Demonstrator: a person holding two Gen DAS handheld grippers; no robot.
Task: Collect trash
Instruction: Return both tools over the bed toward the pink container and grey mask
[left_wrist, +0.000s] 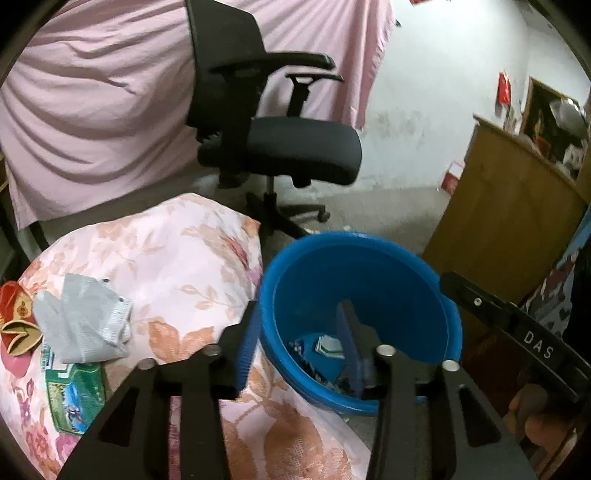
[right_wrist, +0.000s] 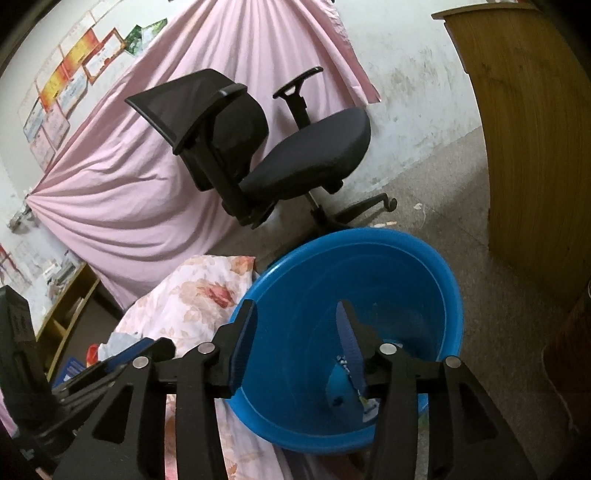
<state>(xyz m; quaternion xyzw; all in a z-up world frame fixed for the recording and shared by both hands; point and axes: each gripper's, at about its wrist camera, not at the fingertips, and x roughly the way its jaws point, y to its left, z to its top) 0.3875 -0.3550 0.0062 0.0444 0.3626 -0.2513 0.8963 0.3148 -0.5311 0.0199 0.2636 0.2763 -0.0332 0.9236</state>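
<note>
A blue plastic tub (left_wrist: 399, 280) stands on the floor beside the floral-covered bed (left_wrist: 177, 258); it shows in the right wrist view too (right_wrist: 369, 266). Wrappers (left_wrist: 325, 347) lie in its bottom. My left gripper (left_wrist: 299, 339) is open and empty, held over the tub's near rim. My right gripper (right_wrist: 295, 339) is open and empty, over the tub. On the bed lie a grey cloth (left_wrist: 85, 325), a green packet (left_wrist: 74, 398) and a red and gold piece (left_wrist: 16, 314). The right gripper's body (left_wrist: 517, 325) shows at the right of the left wrist view.
A black office chair (left_wrist: 273, 125) stands behind the tub in front of a pink curtain (left_wrist: 92, 110). A wooden cabinet (left_wrist: 509, 214) stands to the right. The floor (right_wrist: 443, 206) is grey concrete. A low shelf (right_wrist: 66, 306) is at the left.
</note>
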